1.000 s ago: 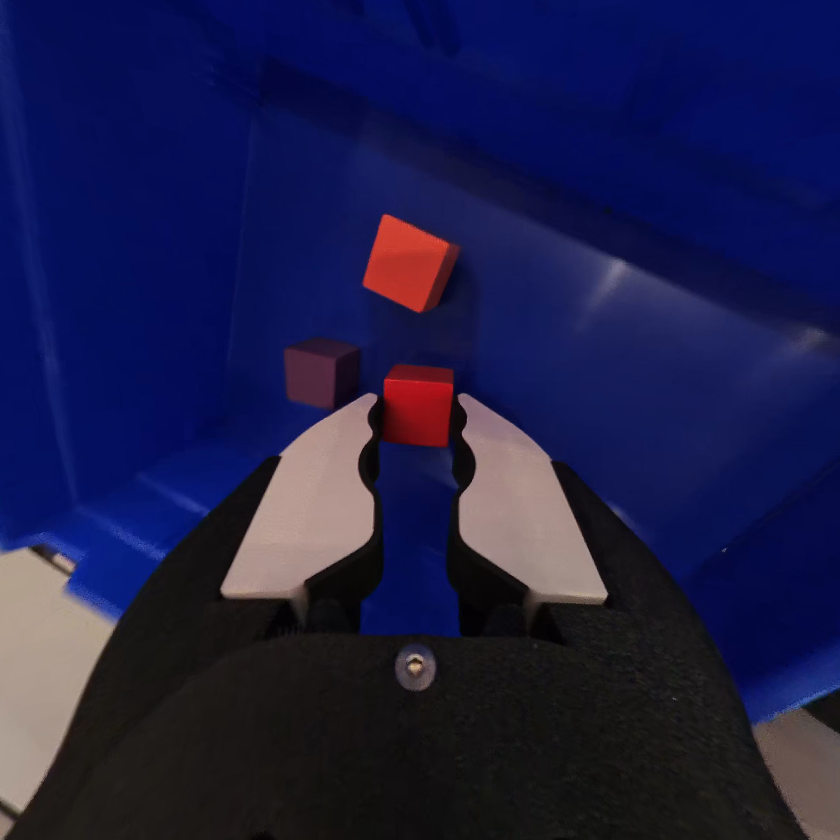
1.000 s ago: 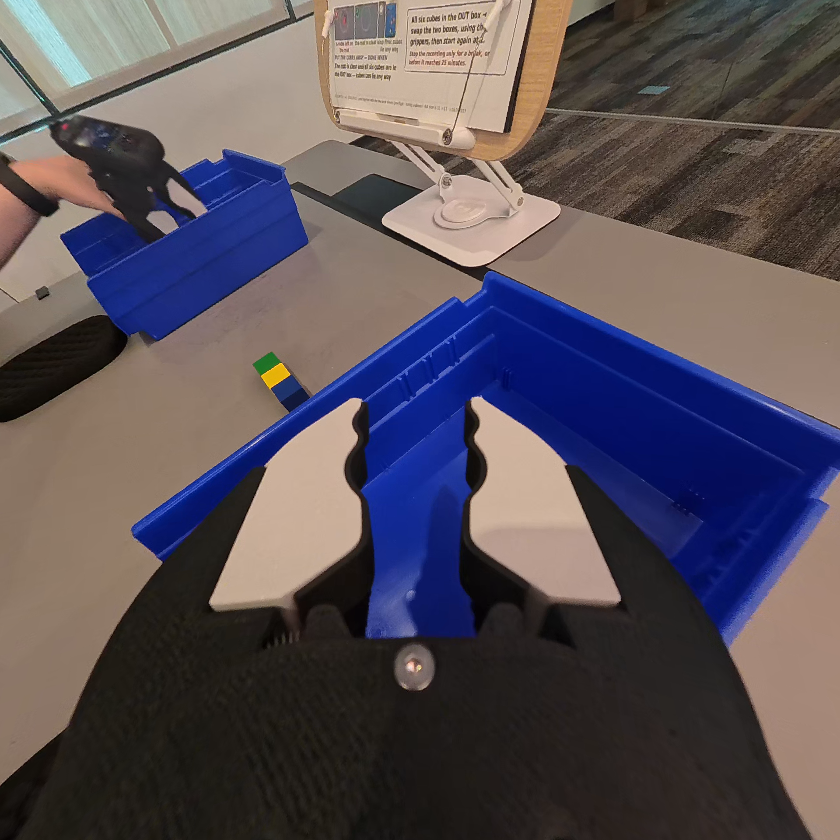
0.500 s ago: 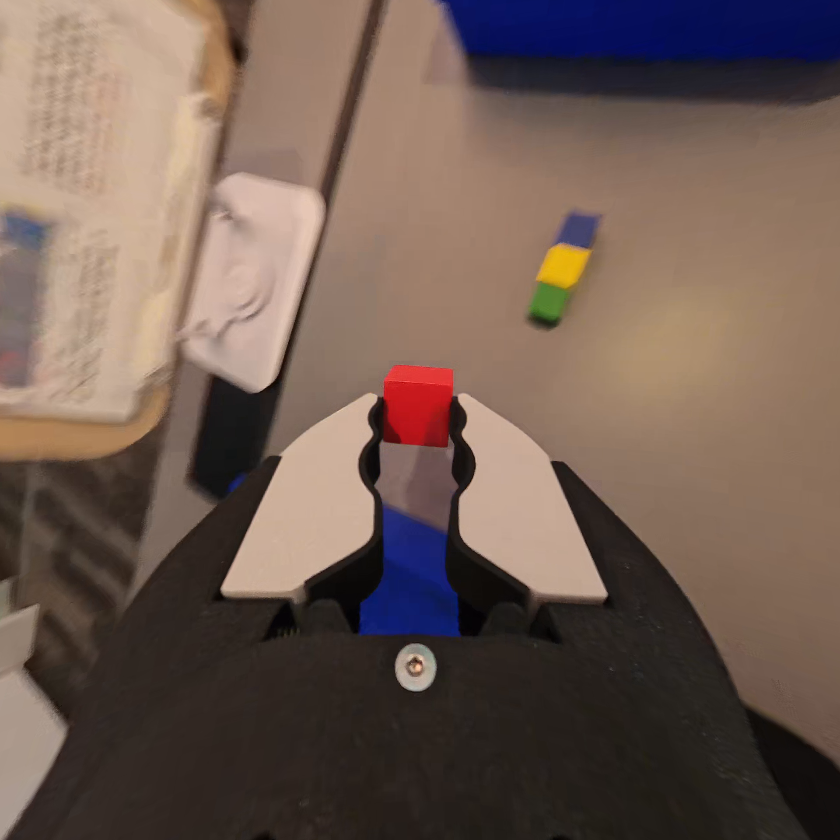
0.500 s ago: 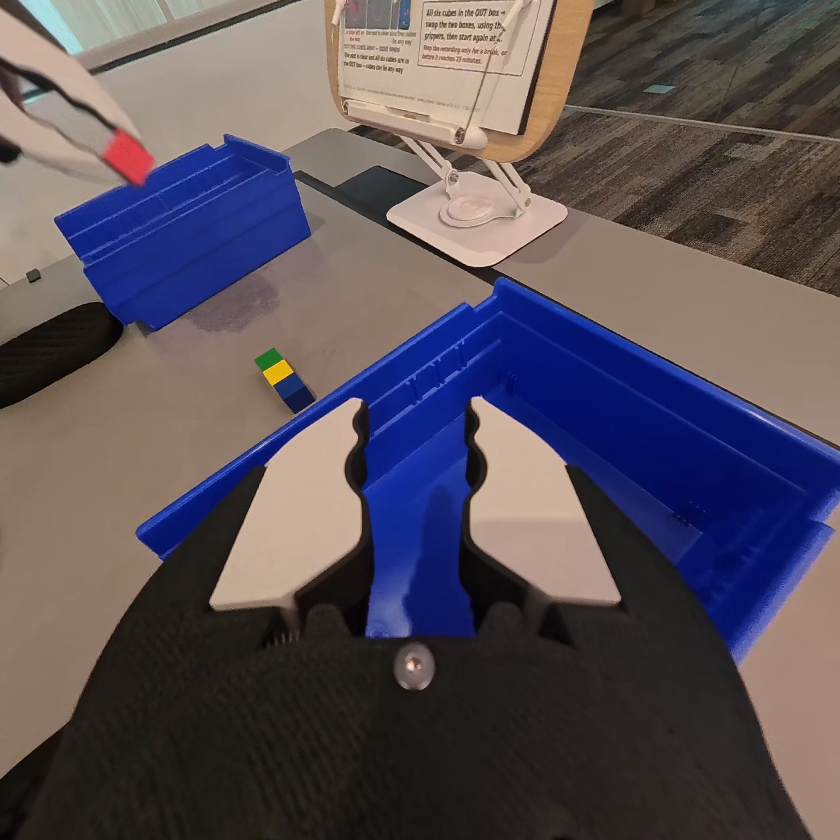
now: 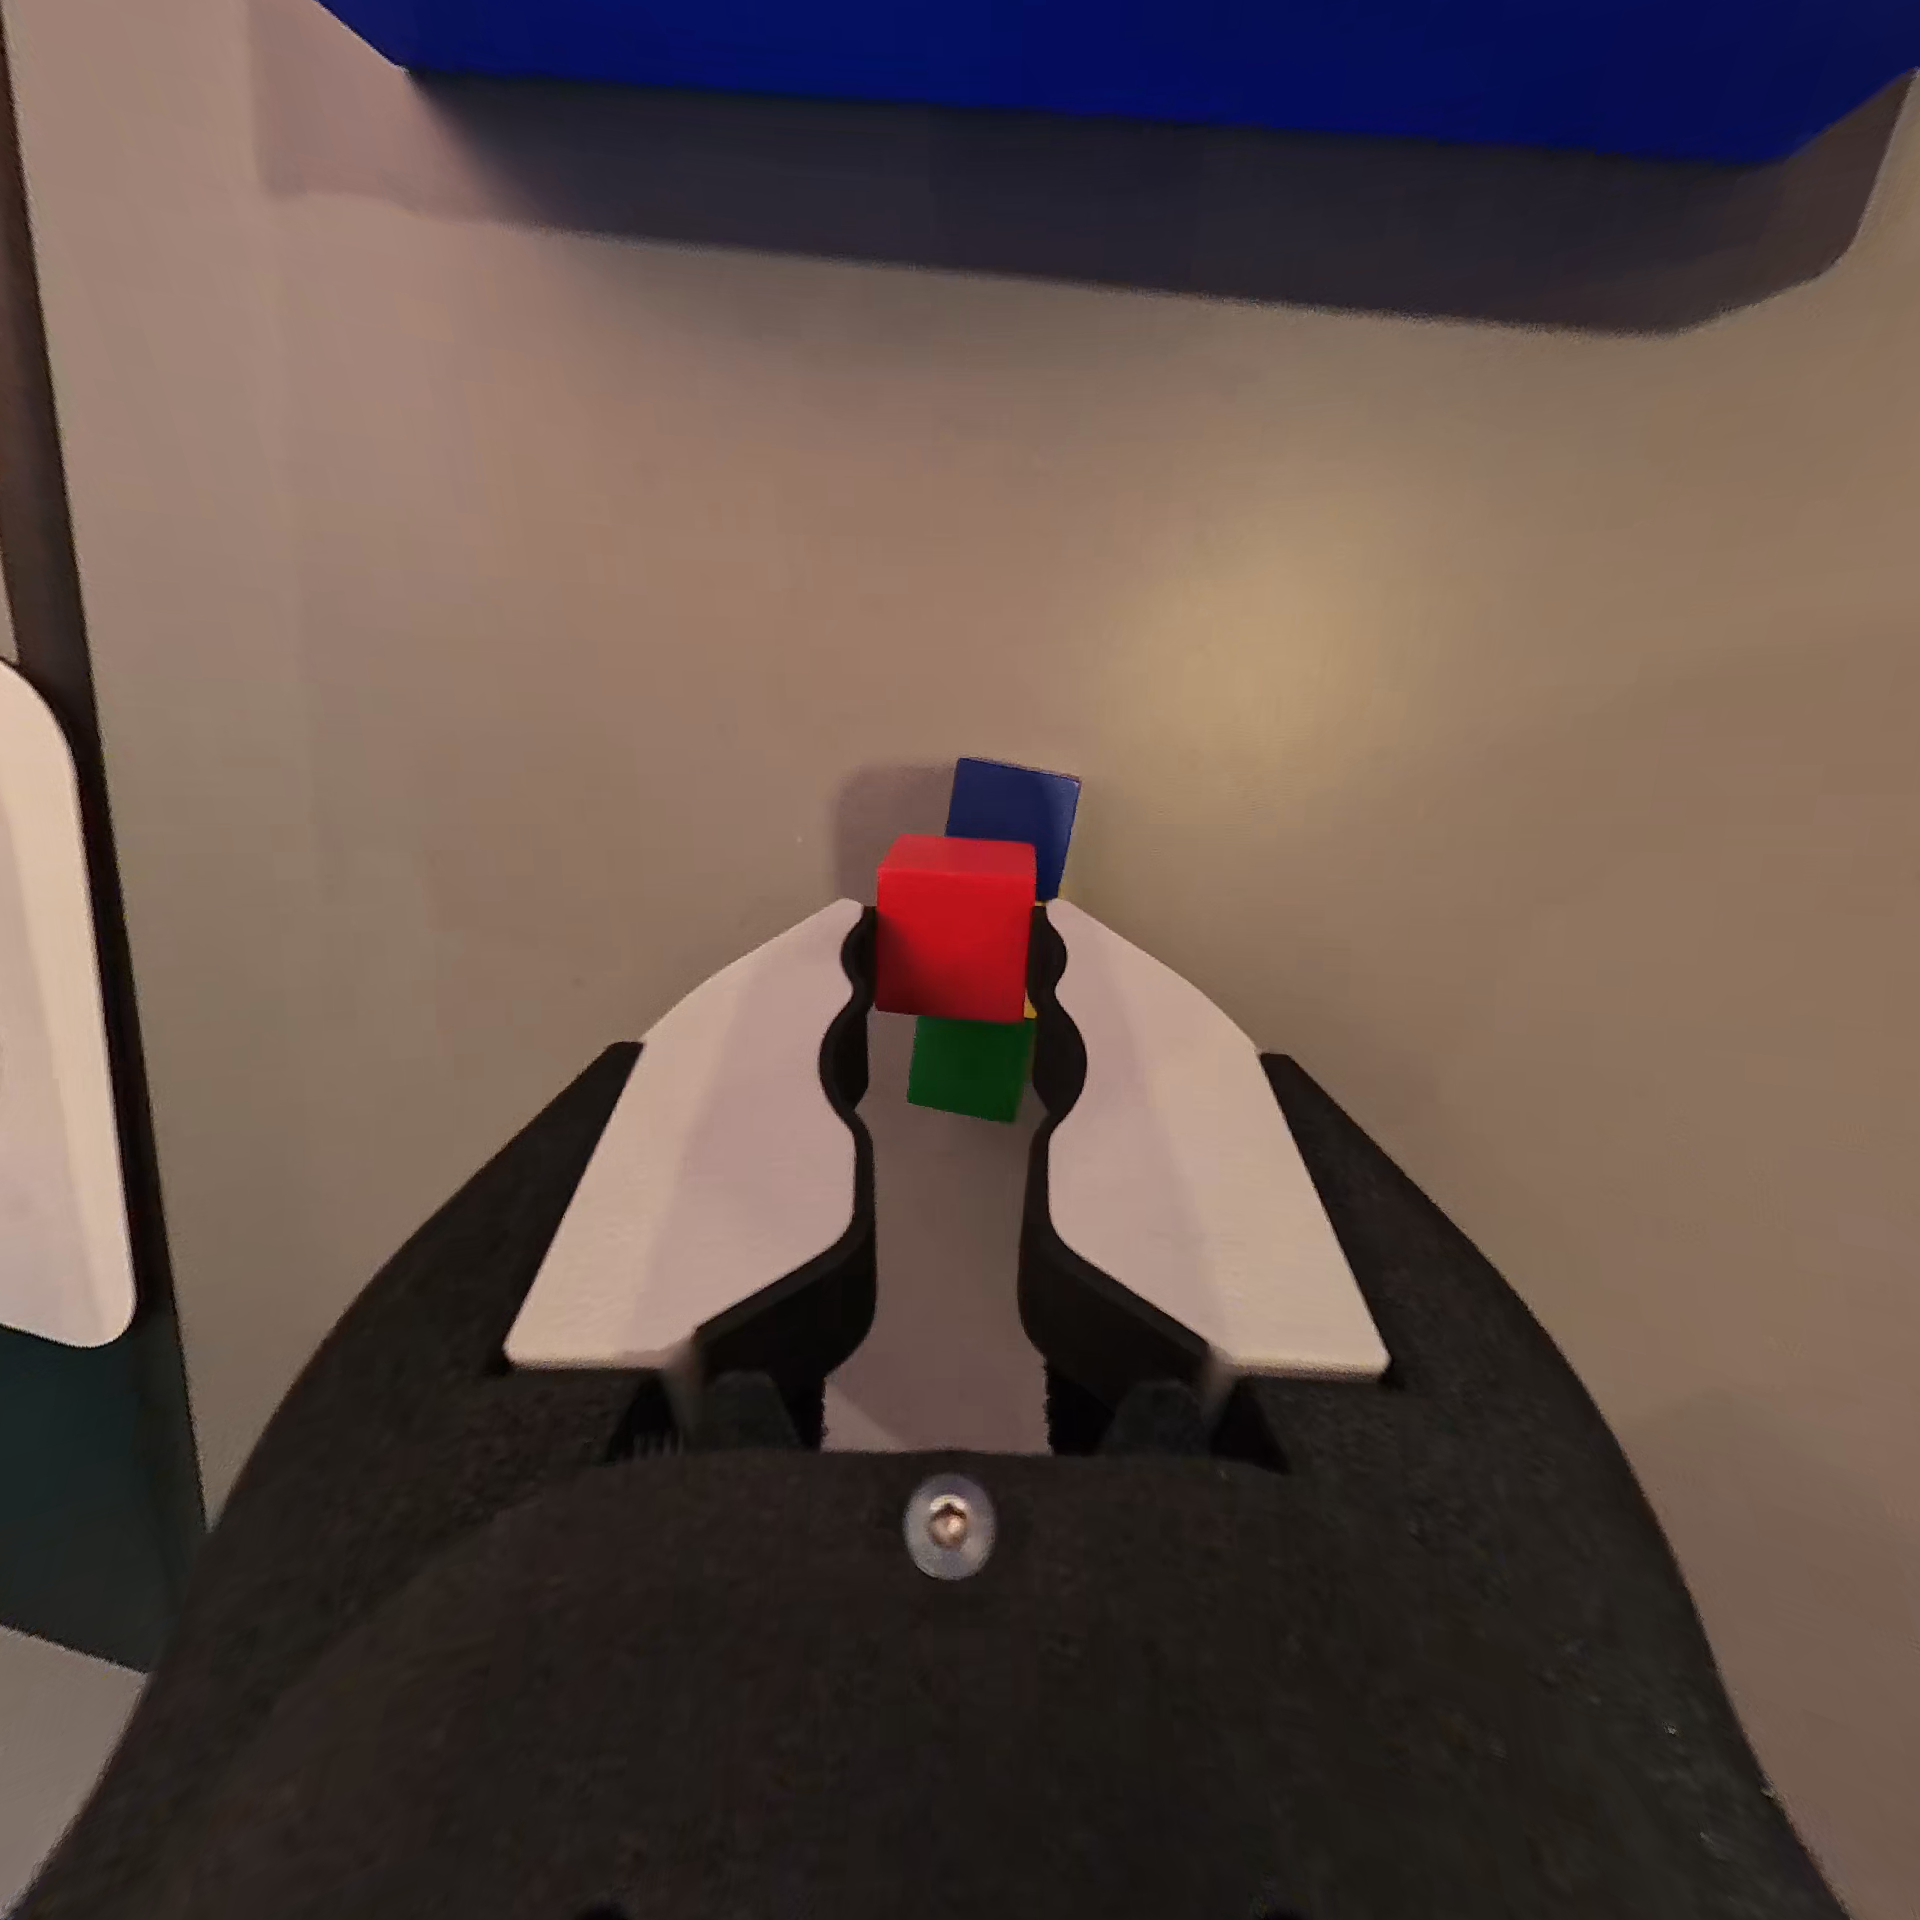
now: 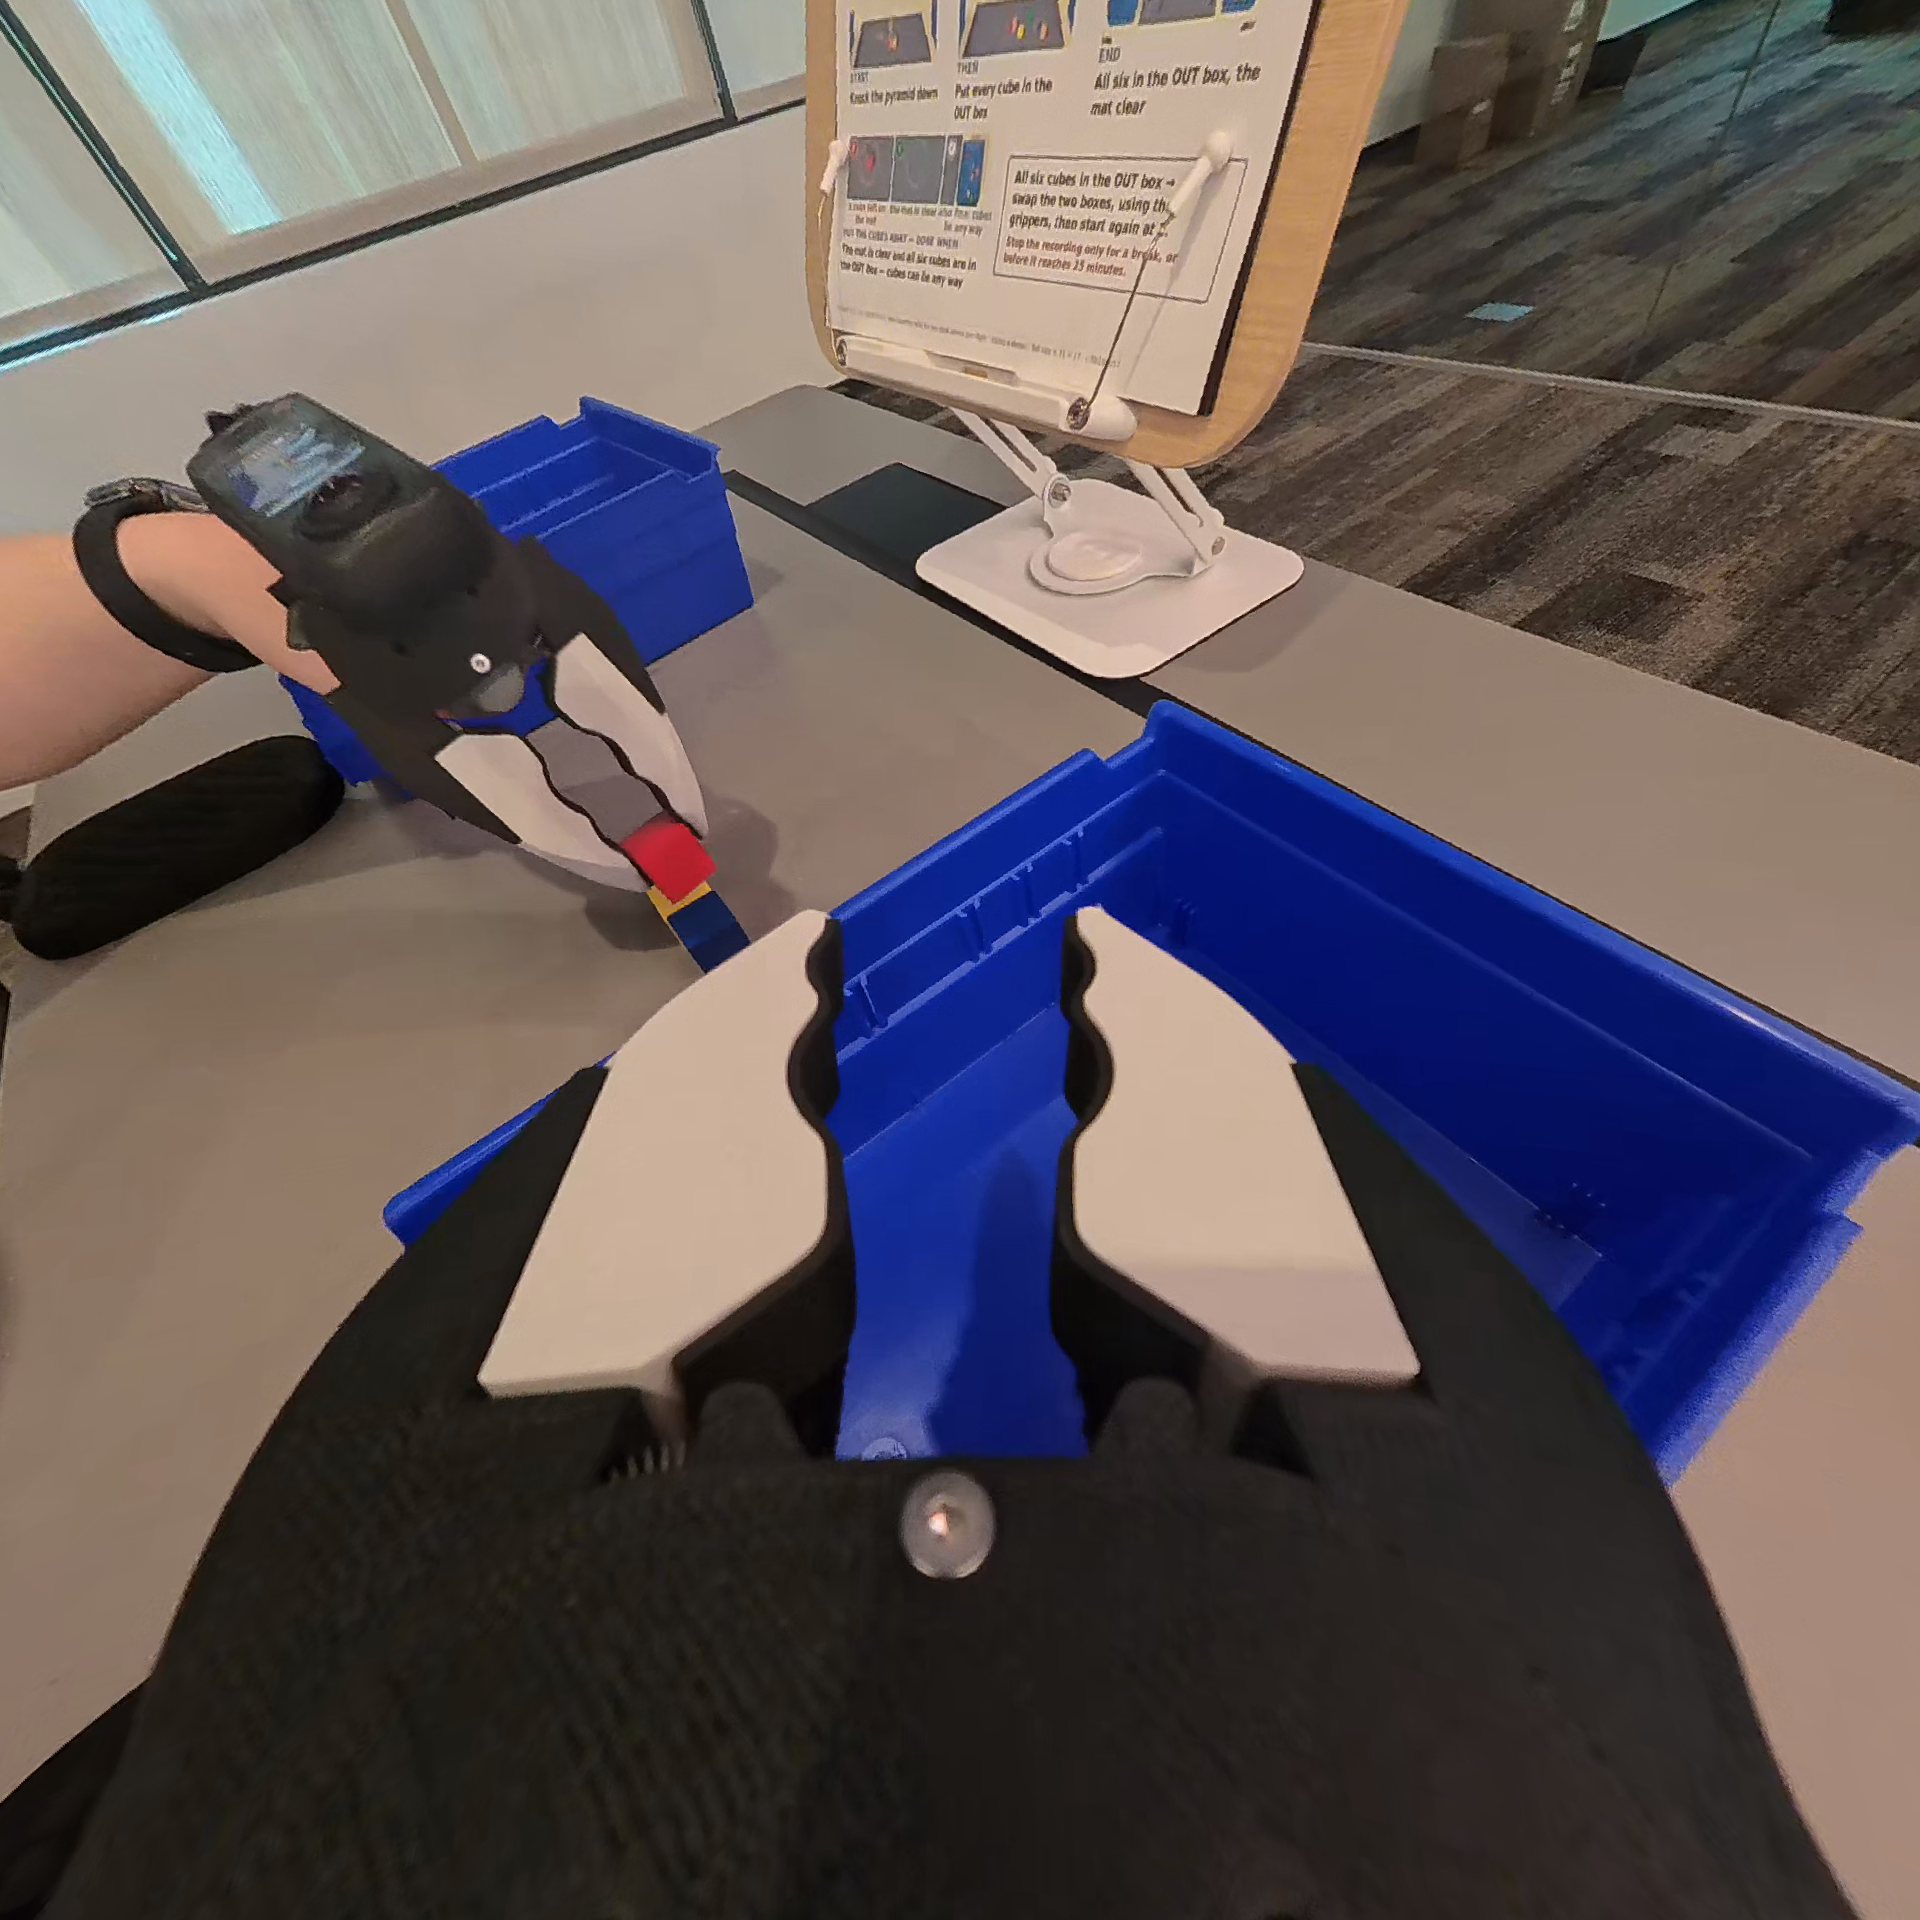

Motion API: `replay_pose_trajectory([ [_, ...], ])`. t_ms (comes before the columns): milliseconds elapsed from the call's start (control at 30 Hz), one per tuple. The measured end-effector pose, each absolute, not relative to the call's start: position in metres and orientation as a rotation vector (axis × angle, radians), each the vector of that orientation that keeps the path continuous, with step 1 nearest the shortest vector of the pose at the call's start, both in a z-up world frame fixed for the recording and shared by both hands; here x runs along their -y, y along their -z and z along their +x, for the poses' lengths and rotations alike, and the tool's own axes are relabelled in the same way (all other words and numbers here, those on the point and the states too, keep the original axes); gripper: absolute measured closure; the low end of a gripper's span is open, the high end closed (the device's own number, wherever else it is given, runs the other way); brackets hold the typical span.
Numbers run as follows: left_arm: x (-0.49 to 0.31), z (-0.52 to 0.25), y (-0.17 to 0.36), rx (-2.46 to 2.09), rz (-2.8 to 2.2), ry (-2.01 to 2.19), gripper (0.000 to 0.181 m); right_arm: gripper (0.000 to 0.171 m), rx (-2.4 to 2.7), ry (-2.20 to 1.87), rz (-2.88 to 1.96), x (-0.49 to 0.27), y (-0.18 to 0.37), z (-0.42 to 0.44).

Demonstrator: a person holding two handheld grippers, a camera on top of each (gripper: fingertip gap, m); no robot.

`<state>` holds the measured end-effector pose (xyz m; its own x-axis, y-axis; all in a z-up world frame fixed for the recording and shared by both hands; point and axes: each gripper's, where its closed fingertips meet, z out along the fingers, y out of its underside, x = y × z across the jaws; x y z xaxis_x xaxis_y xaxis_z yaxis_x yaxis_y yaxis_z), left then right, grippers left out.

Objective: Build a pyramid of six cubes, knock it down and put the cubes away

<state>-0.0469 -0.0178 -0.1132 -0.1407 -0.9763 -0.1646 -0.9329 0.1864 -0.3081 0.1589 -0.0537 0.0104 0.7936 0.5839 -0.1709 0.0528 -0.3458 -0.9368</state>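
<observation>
Over the smooth grey table [image 5: 520, 623], the left gripper [image 5: 954, 914] has its pale wavy-edged fingers clamped on a glossy red cube [image 5: 954, 925], right above the row of green cube [image 5: 968, 1070], yellow cube [image 6: 665, 900] and blue cube [image 5: 1013, 821]; can't tell if it's touching them yet. The right gripper [image 6: 948, 935] hangs empty over the near blue plastic bin [image 6: 1351, 935], jaws apart by a moderate gap. Another blue bin [image 6: 634, 520] sits further back.

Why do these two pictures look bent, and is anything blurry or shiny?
Left wrist view: slightly soft, a warm glare patch on the grey table, dark shadow under the blue bin. Right wrist view: sharper, wide-angle lens curves the table's edges.
</observation>
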Motion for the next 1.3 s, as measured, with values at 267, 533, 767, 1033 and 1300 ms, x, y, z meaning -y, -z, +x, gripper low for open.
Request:
replay_pose_trajectory([
  [267, 0.019, -0.047, 0.122, -2.216, -1.81, 0.138, 0.154, 0.13, 0.468, -0.606, -1.864, 0.055, -0.009, 0.164],
  [533, 0.021, -0.047, 0.126, -2.259, -1.797, 0.113, 0.154, 0.13, 0.483, -0.617, -1.871, 0.055, -0.007, 0.16],
  [767, 0.02, -0.046, 0.127, -2.269, -1.776, 0.1, 0.153, 0.13, 0.481, -0.628, -1.872, 0.056, -0.006, 0.161],
  [1033, 0.017, -0.047, 0.111, -2.248, -1.762, 0.101, 0.131, 0.13, 0.475, -0.63, -1.869, 0.056, -0.006, 0.163],
  [1300, -0.004, -0.071, -0.067, -1.649, -1.536, 0.324, 0.138, 0.13, 0.46, -0.642, -1.868, 0.056, -0.004, 0.166],
])
